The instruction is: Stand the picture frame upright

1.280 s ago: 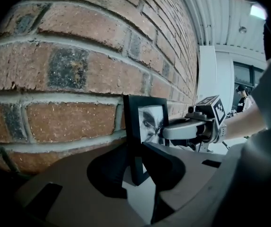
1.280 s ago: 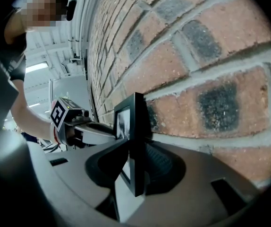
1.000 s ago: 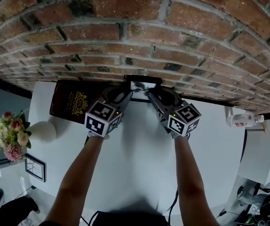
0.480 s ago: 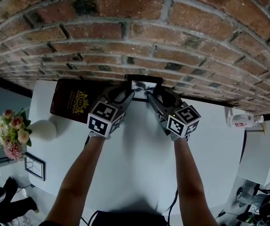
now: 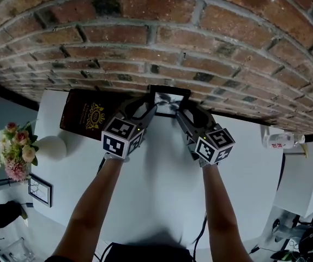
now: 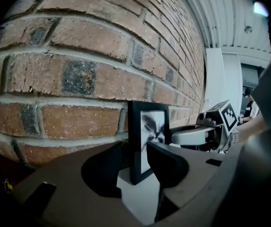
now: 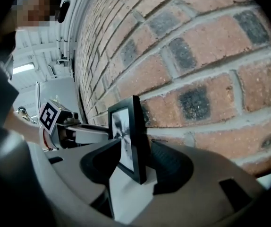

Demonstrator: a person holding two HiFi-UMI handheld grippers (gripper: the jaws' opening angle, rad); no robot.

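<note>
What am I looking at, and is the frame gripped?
A person holds two two-jaw grippers; the marker cubes are part of them. One picture comes from a head camera, the other two from cameras on the grippers. On the white table, by the brick wall, the picture frame stands upright, near a dark red box and a flower vase. The left gripper and right gripper straddle its side edges, but their jaws have just been opening and do not press it.
</note>
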